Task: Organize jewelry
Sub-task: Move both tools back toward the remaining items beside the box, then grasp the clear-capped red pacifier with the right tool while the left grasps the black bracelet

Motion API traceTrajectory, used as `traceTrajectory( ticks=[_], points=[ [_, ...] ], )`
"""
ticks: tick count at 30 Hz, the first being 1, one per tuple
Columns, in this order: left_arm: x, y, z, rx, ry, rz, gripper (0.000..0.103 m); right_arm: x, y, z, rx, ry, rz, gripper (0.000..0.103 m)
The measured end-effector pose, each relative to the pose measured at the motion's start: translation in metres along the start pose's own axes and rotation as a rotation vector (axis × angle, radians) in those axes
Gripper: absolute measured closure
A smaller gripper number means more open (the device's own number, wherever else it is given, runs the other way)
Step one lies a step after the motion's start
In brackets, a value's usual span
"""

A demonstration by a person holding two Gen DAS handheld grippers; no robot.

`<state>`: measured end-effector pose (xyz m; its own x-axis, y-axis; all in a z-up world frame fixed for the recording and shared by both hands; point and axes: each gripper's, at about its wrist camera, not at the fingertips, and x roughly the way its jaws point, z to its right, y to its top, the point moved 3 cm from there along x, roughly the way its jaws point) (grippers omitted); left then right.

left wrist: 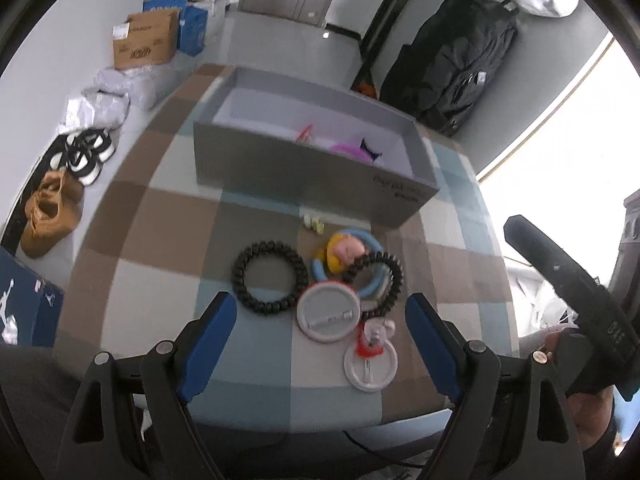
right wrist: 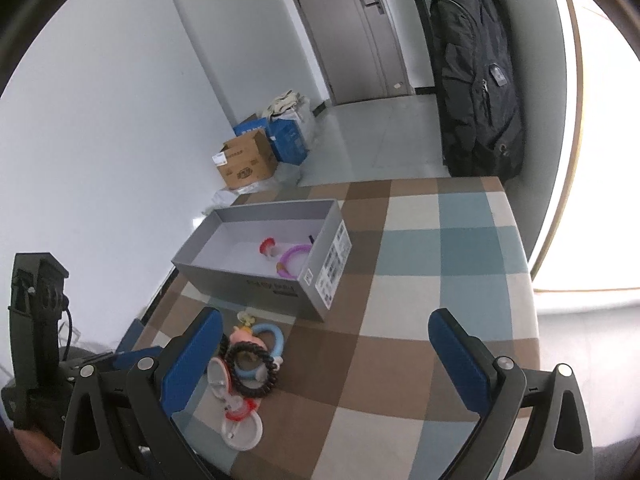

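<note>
Both tongs, my left tongs (left wrist: 320,320) and my right tongs (right wrist: 326,344), stand wide open and empty. Below the left pair lie a black beaded bracelet (left wrist: 270,278), a grey round pin badge (left wrist: 330,314) and a blue ring with a cartoon figure (left wrist: 346,258), clustered on the brown, white and blue checked table (right wrist: 420,280). Behind them, a grey cardboard box (right wrist: 264,276) holds a purple bangle (right wrist: 294,260). Beyond hangs a black backpack (right wrist: 476,80).
</note>
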<state>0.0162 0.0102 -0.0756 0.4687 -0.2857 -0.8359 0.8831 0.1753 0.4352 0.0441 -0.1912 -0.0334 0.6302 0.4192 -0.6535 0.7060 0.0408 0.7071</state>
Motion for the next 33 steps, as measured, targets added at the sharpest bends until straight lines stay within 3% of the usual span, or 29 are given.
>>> traceTrajectory(
  ticks=[6,13,19,23,29,33],
  points=[
    [0.011,-0.005,-0.009,-0.069,-0.051,-0.060,0.029,0.001,0.000,0.002,0.011,-0.002,-0.007,0.000],
    [0.022,-0.003,-0.012,-0.136,-0.047,-0.112,0.036,0.002,0.001,0.000,0.016,0.008,-0.012,0.000],
    [0.023,0.003,-0.015,-0.169,-0.026,-0.121,0.055,0.002,0.001,0.000,0.021,0.012,-0.014,0.000],
    [0.024,0.002,-0.018,-0.179,-0.015,-0.136,0.080,0.001,0.001,0.002,0.030,0.013,-0.012,0.000],
    [0.025,0.002,-0.022,-0.168,0.014,-0.135,0.098,0.001,0.001,0.002,0.029,0.008,-0.007,0.000],
    [0.024,0.001,-0.026,-0.176,0.003,-0.143,0.101,0.001,-0.001,0.001,0.017,0.002,-0.010,0.000]
  ],
)
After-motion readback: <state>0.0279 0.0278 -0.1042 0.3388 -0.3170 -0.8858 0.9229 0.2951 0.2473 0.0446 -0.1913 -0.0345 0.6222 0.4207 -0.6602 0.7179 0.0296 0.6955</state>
